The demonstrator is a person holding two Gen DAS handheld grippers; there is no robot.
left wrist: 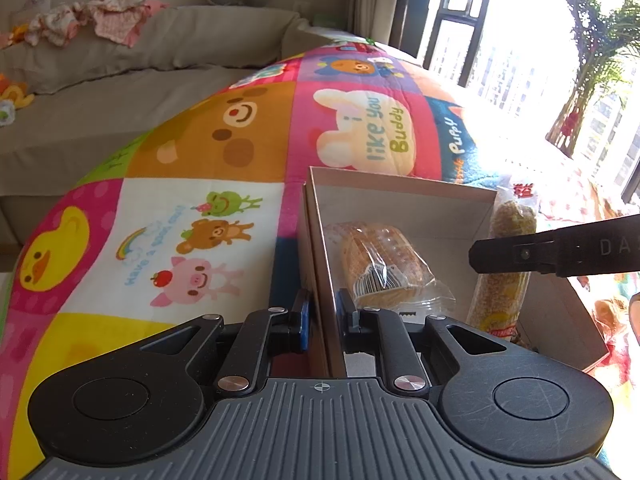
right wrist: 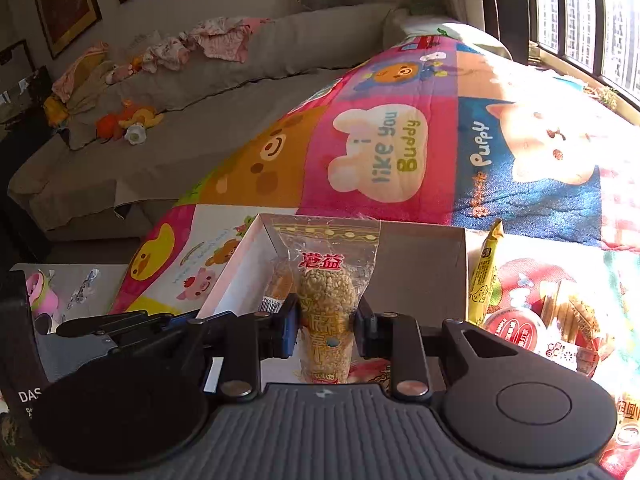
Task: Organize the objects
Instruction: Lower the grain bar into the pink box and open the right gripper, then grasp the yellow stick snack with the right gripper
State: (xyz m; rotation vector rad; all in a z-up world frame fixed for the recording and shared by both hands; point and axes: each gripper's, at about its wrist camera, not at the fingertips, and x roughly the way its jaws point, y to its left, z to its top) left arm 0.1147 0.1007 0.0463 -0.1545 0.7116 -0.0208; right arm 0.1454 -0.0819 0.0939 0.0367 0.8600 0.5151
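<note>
Matt cardboard box (glossy plastic wrappers).

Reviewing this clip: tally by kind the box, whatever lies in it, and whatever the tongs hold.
cardboard box: 1, its wall gripped by the left tongs
wrapped cake: 1, lying in the box
grain roll pack: 1, gripped by the right tongs
Total: 3

The left gripper clamps the cardboard box's left wall. Inside lie a wrapped cake and a sesame roll, which the right gripper holds.
</note>
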